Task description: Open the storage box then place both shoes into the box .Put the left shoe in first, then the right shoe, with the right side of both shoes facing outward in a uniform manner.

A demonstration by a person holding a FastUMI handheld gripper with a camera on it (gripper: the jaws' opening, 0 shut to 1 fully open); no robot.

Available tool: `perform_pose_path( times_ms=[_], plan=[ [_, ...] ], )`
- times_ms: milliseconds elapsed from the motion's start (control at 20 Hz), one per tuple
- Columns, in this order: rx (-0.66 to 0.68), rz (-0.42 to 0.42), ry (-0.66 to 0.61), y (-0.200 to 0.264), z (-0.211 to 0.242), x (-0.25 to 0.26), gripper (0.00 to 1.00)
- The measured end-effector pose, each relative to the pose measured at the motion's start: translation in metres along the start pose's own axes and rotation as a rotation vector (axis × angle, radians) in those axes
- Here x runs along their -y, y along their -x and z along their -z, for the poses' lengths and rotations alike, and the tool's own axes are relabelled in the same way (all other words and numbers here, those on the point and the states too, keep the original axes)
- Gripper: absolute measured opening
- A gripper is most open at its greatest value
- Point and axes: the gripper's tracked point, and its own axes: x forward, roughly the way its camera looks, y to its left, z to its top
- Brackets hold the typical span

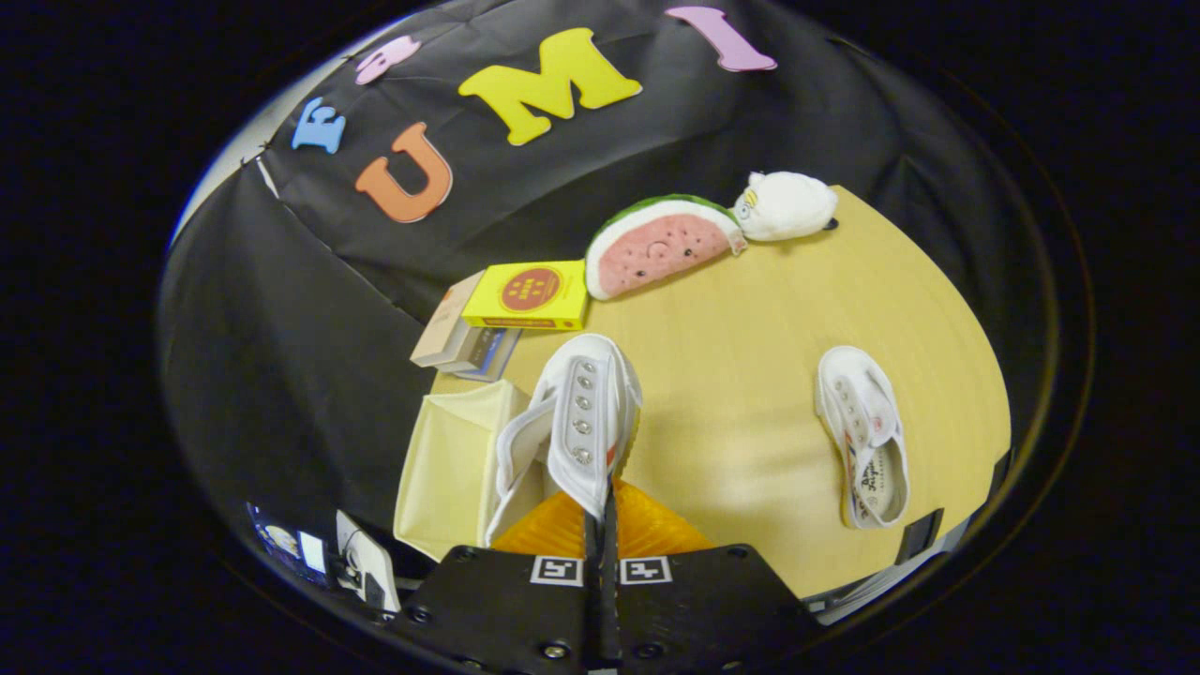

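My gripper [601, 525] is shut on a white canvas shoe [577, 422], pinching the edge of its upper by the eyelets, and holds it lifted above the table. Just to the left of the held shoe stands the cream fabric storage box [450, 464], open at the top. Below the shoe, right by the fingers, lies an orange surface [647, 530]; I cannot tell what it is. The second white shoe [867, 445] lies on the yellow table [750, 328] well to the right of the fingers, opening up.
Beyond the held shoe a yellow box [527, 295] rests on a stack of books [464, 342]. A watermelon-slice plush [661, 244] and a white plush toy [786, 204] lie at the table's far edge. Black cloth walls the booth behind and to the left.
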Motion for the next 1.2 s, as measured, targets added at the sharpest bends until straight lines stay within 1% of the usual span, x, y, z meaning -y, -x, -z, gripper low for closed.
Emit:
perform_pose_path(
  times_ms=[100,200,250,350,450,700,800,900,1050,1200],
  plan=[
    [0.029,-0.019,0.04,0.0,-0.001,-0.04,0.0],
    [0.058,-0.022,0.07,-0.011,0.003,-0.078,0.0],
    [0.068,-0.025,0.077,-0.021,0.003,-0.094,0.0],
    [0.058,-0.027,0.079,-0.047,0.017,-0.122,0.0],
    [0.022,-0.019,0.068,-0.073,0.032,-0.139,0.0],
    [-0.04,0.063,0.064,-0.134,0.075,-0.151,0.0],
    [-0.061,0.085,0.02,-0.152,0.082,-0.152,0.0],
    [-0.056,0.113,-0.039,-0.167,0.081,-0.152,0.0],
    [-0.016,0.192,-0.127,-0.185,0.08,-0.147,0.0],
    [0.016,0.258,-0.253,-0.199,0.088,-0.154,0.0]
  ],
)
